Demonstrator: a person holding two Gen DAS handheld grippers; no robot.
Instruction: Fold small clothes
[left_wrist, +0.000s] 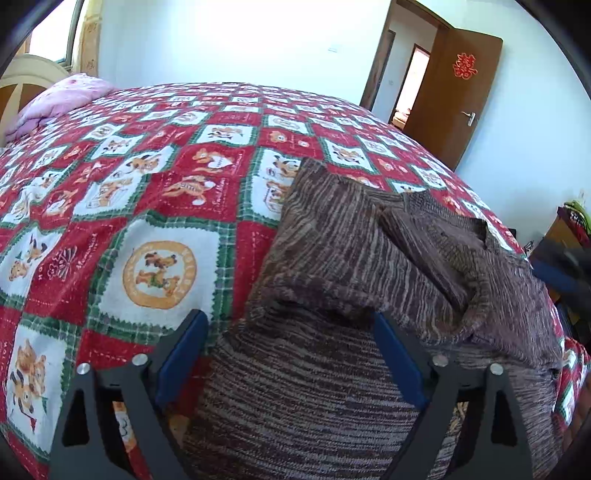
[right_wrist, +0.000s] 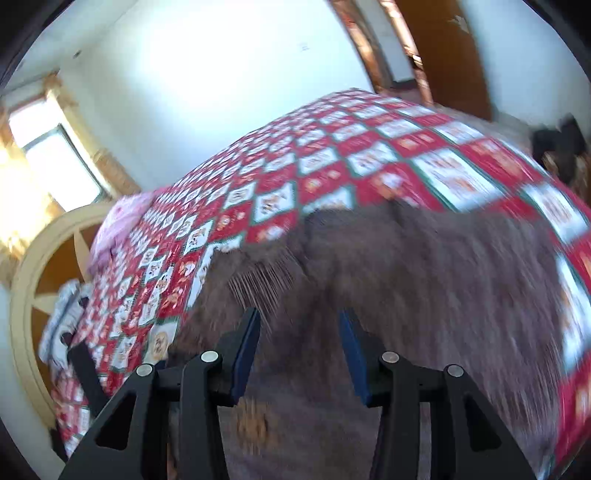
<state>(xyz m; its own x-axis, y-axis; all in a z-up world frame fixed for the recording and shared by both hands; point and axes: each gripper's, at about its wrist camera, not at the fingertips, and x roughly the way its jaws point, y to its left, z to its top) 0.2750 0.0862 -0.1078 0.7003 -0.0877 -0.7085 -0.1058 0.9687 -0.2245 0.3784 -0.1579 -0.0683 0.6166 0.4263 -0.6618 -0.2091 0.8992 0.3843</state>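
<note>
Brown striped knit sweater (left_wrist: 332, 258) is lying partly folded on the red patchwork bedspread (left_wrist: 147, 166) of the bed. The left gripper (left_wrist: 291, 325) is hovering over it, jaws wide apart, gripping nothing. The right gripper (right_wrist: 299, 317) is hanging above the sweater (right_wrist: 424, 277), jaws half open; the blur is hiding any contact.

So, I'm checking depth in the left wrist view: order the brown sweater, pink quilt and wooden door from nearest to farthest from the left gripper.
1. Brown sweater, just ahead of the left gripper.
2. Pink quilt, far left.
3. Wooden door, beyond the bed, upper right.
</note>
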